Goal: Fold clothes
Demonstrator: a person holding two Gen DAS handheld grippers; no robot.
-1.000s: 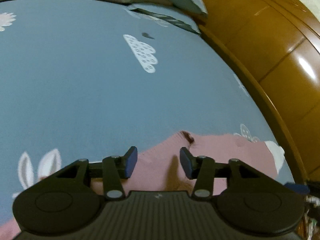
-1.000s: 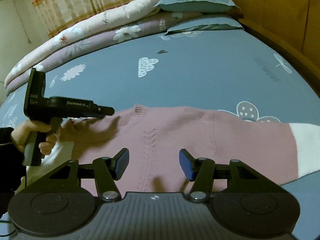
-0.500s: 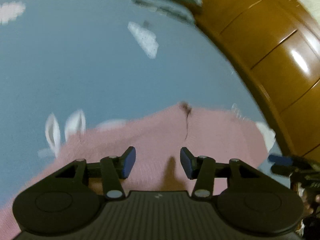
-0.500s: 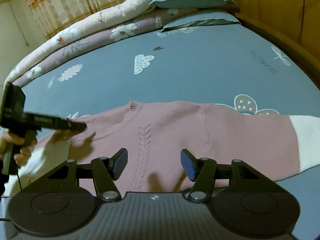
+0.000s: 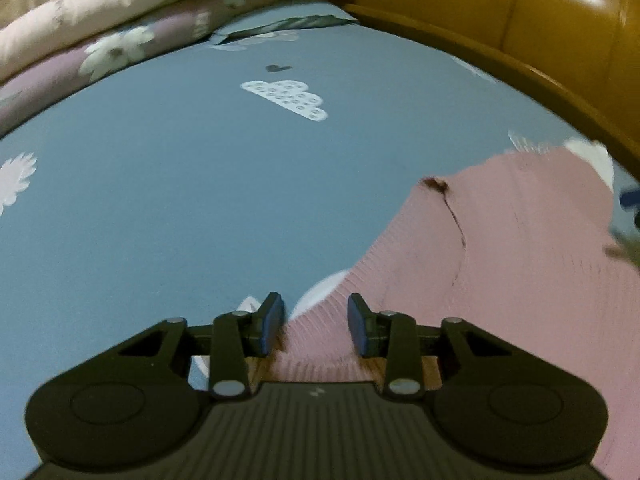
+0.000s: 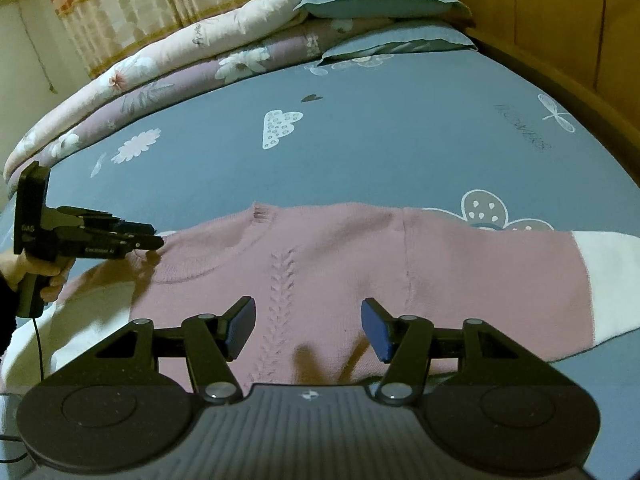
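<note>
Jaws of the left gripper (image 5: 315, 330) stand apart around the pink knitted sweater's (image 5: 500, 264) edge, sweater spreading toward 2 o'clock on the blue printed bedsheet (image 5: 168, 200). Right wrist view alone shows the right gripper (image 6: 308, 330), parted and empty, above the whole sweater (image 6: 360, 264), with the left gripper (image 6: 154, 240) at 9 o'clock.

sweater (image 6: 400, 264) on bed (image 6: 400, 152), pillows (image 6: 380, 0) behind
</note>
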